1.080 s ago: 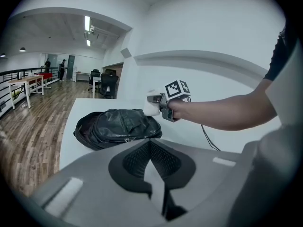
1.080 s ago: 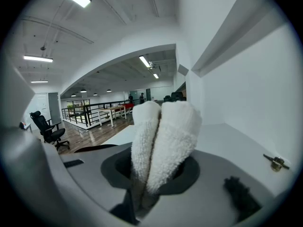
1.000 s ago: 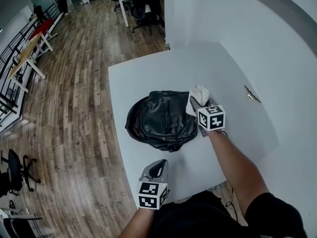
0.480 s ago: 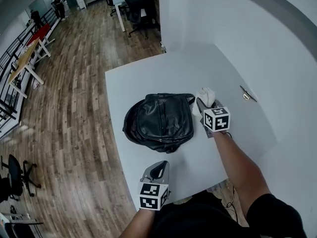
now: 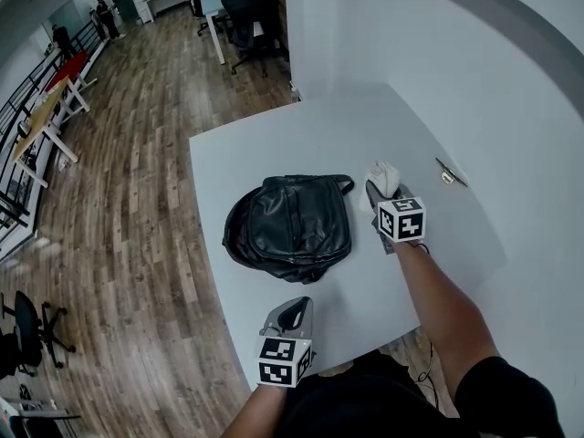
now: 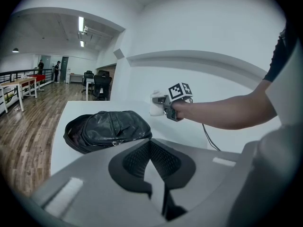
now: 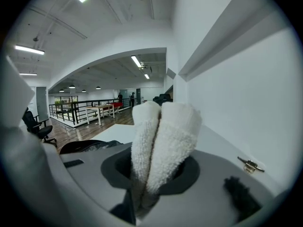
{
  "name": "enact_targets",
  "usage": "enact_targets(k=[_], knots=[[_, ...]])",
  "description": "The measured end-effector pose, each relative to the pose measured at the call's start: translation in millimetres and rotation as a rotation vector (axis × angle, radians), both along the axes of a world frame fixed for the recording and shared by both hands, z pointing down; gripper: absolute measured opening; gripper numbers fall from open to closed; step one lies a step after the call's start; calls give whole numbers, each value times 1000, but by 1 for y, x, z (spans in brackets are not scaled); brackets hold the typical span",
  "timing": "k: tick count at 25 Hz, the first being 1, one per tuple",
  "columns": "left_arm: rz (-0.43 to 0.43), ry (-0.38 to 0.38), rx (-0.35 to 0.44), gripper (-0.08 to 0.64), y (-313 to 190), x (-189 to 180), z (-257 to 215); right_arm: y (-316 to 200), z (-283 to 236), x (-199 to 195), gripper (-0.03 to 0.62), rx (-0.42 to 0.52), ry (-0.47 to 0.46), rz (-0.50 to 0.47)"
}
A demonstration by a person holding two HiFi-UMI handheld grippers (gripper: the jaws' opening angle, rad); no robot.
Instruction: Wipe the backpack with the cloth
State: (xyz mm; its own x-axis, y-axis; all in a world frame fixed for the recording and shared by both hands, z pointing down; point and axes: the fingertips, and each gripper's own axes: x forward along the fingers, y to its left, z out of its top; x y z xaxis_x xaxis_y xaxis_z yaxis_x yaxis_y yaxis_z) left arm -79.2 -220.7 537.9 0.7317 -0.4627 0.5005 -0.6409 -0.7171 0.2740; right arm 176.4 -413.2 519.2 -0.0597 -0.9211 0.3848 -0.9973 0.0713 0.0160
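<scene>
Left gripper (image 5: 288, 310) sits nearest the body at the table's (image 5: 274, 140) near edge, jaws pressed together with nothing between them, pointing out toward the bag. It is idle and well apart from it.

Next out is the backpack (image 5: 290, 226). It is black leather and lies flat mid-table. Its long axis looks to run from near-left to far-right, with the carry-handle end at the far right.

Right gripper (image 5: 382, 190) is just past that, off the bag's right side and near the handle end. Its jaws pinch the white cloth (image 5: 386, 175), which stands up folded between them (the right gripper view shows two plump folds clamped at the base). The cloth is not touching the bag.

Key relation: the bag lies to the left of the cloth, so the right gripper is the nearer one. The wipe likely needs it to carry the cloth left and down onto the leather, then stroke along that axis.

Farther off is bare tabletop, then wood floor.
</scene>
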Motion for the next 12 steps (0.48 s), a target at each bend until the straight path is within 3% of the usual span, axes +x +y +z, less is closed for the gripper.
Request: enact_targets(k=[6,12], knots=[[-23,0,-1,8,-3,-8,-1,-3,-8,-13,97,18,-11,-16],[-61,-4,5,8,-5,-20,-1,-8,-10,-49,98,29,-46,-85]])
